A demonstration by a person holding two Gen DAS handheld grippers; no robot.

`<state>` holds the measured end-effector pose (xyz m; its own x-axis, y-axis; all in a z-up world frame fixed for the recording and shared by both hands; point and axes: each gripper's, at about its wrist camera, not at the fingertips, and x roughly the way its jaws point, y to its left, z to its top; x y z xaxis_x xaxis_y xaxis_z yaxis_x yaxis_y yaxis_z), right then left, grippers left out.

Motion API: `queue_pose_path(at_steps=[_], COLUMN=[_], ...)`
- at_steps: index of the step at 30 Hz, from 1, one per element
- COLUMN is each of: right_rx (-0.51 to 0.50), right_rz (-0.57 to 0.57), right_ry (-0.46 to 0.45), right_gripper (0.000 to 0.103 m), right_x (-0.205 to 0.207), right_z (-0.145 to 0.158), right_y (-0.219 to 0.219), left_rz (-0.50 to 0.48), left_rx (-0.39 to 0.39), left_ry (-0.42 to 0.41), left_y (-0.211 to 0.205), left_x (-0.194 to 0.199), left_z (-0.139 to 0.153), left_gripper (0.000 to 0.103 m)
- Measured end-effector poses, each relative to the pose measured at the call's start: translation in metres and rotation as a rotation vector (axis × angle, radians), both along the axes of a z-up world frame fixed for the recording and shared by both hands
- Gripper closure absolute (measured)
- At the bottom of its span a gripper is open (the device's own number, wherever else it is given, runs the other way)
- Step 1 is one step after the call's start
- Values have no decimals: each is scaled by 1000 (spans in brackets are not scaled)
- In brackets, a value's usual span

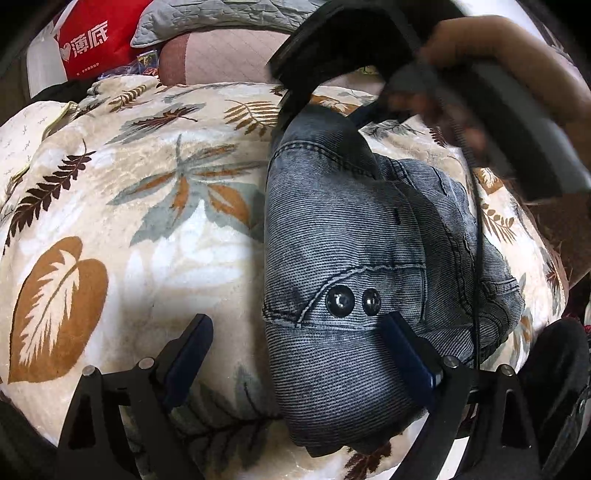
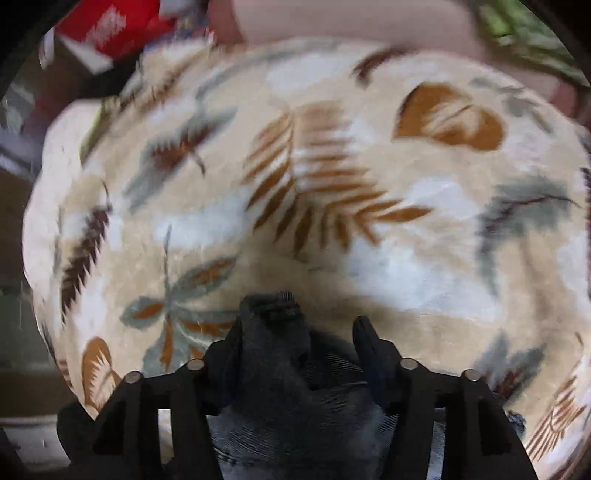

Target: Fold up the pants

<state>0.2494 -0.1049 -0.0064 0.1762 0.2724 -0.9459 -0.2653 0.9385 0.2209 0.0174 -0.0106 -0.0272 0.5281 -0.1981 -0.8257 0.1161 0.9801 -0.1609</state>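
The blue-grey denim pants [image 1: 351,258] lie folded in a thick bundle on a leaf-patterned blanket [image 1: 147,206], two metal buttons facing up. My left gripper [image 1: 299,343] is open just above the bundle's near end, one finger over the blanket, the other over the denim. The right gripper [image 1: 332,48], held by a hand, hovers at the bundle's far end. In the right wrist view, my right gripper [image 2: 299,332] stands open with a fold of dark denim [image 2: 280,362] lying between its fingers; the view is blurred.
The blanket [image 2: 332,184] covers the whole work surface. A red bag with white characters [image 1: 88,40], a grey quilted pillow [image 1: 207,18] and a pink cushion [image 1: 229,55] lie beyond its far edge.
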Motion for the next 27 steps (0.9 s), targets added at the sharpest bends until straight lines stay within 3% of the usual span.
queue_pose_path(at_steps=[4, 7, 9, 13, 15, 20, 22, 24, 25, 27], right_rx=[106, 203, 216, 123, 181, 296, 328, 271, 312, 363], right_rz=[-89, -127, -143, -227, -257, -258, -249, -261, -280, -309], right_ry=[-83, -57, -45, 36, 2, -98, -86, -2, 7, -37], right_gripper=[36, 35, 32, 30, 31, 29, 20, 20, 20, 20], right_x=[-25, -56, -74, -81, -89, -126, -141, -145, -147, -156], right_z=[38, 43, 33, -35, -20, 22, 15, -23, -37, -20], right_y=[-48, -81, -97, -131, -139, -155, -160, -167, -174, -180], left_rz=[8, 13, 18, 33, 41, 107, 154, 189, 209, 236], left_rx=[0, 1, 3, -50, -69, -72, -78, -80, -82, -83], left_ry=[-2, -5, -9, 12, 8, -98, -97, -68, -42, -34], left_y=[1, 2, 1, 4, 7, 24, 37, 47, 53, 61], left_x=[0, -1, -2, -3, -7, -20, -21, -20, -21, -26], left_z=[-1, 0, 0, 4, 13, 43, 46, 42, 39, 36], left_gripper=[9, 8, 8, 9, 9, 9, 9, 9, 9, 9])
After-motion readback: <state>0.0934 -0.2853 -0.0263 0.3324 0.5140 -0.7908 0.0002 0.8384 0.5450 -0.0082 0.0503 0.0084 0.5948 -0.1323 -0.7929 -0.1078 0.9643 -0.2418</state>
